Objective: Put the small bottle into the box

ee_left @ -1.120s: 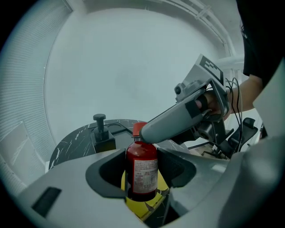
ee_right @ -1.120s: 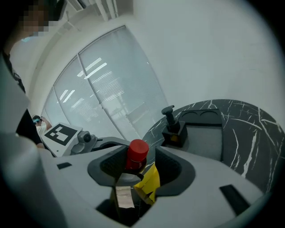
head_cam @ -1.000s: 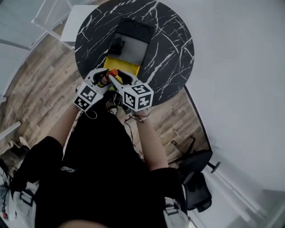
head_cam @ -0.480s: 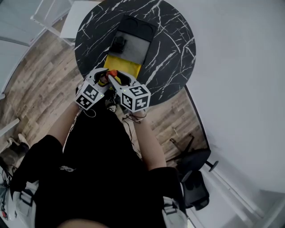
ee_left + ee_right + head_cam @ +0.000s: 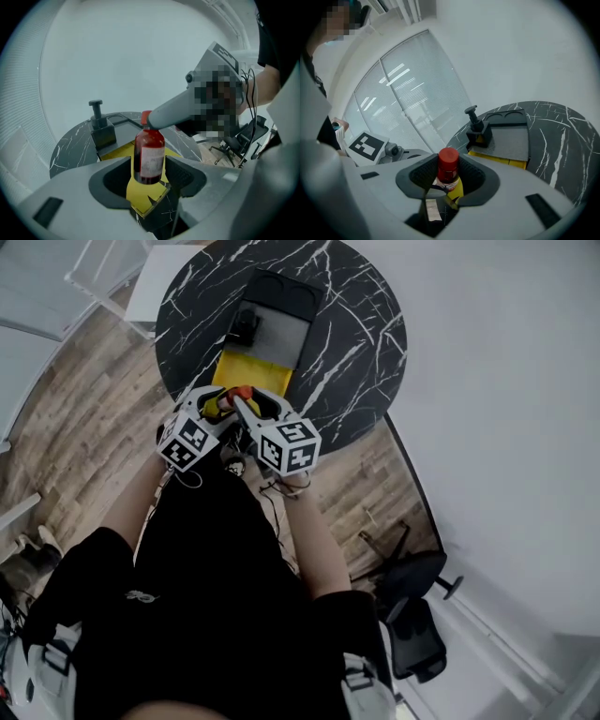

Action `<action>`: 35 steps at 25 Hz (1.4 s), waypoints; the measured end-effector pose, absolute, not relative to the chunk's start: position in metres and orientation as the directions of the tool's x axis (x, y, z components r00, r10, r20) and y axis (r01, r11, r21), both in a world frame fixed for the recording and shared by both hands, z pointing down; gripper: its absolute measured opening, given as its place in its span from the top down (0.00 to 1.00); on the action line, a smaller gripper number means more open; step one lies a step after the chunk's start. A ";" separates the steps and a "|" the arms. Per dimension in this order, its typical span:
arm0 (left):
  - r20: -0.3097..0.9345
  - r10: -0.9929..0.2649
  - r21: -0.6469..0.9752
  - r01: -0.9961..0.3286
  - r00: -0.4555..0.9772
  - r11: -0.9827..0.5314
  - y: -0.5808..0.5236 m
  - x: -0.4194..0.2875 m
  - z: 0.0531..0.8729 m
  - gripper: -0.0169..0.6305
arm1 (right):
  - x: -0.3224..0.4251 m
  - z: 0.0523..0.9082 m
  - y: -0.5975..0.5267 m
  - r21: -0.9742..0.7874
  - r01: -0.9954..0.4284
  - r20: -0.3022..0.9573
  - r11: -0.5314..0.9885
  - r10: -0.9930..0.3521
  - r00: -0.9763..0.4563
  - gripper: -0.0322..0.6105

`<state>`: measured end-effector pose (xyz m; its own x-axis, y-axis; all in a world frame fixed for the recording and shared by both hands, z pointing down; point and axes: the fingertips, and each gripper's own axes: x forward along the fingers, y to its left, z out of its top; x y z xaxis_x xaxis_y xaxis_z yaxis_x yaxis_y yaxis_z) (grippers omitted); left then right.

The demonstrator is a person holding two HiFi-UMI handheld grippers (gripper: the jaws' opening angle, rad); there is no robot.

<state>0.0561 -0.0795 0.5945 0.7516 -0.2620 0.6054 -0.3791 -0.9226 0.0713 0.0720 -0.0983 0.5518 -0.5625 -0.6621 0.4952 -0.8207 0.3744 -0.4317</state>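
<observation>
A small bottle (image 5: 150, 154) of dark red liquid with a white label and a red cap (image 5: 448, 161) is held in the air over the near edge of the round black marble table (image 5: 361, 343). My left gripper (image 5: 149, 176) is shut on its body. My right gripper (image 5: 449, 180) comes in from the other side, its jaws closed round the cap. In the head view both grippers meet at the bottle (image 5: 236, 396). Beyond them lies the open box (image 5: 281, 329), black with a grey inside and a yellow panel (image 5: 248, 376) at its near end.
A black block with an upright knob (image 5: 99, 126) stands at the box's left corner. A pale chair frame (image 5: 108, 273) is off the table's far left. A black office chair (image 5: 412, 606) sits on the wooden floor to my right.
The two grippers stay together at the table's near edge with the bottle between them; only a slight shift shows in the head view.
</observation>
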 end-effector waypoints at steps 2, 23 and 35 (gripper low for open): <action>0.605 -0.286 0.073 -0.410 0.743 -0.909 -0.078 0.050 0.594 0.64 | 0.081 0.547 -0.098 -0.427 -0.828 0.489 0.364 -0.677 -0.550 0.76; 0.631 -0.497 0.129 -0.712 0.596 -0.690 -0.119 -0.019 0.598 0.97 | 0.088 0.588 -0.110 -0.424 -0.856 0.597 0.295 -0.620 -0.509 0.76; 0.670 -0.451 0.180 -0.718 0.590 -0.672 -0.154 -0.032 0.623 0.97 | 0.079 0.630 -0.144 -0.447 -0.859 0.669 0.248 -0.546 -0.505 0.76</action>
<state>-0.0318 -0.1541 0.6225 0.5896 -0.4506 0.6703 -0.7184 -0.6718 0.1803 0.0790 -0.1442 0.6301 -0.5052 -0.5457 0.6685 -0.8594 0.2482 -0.4469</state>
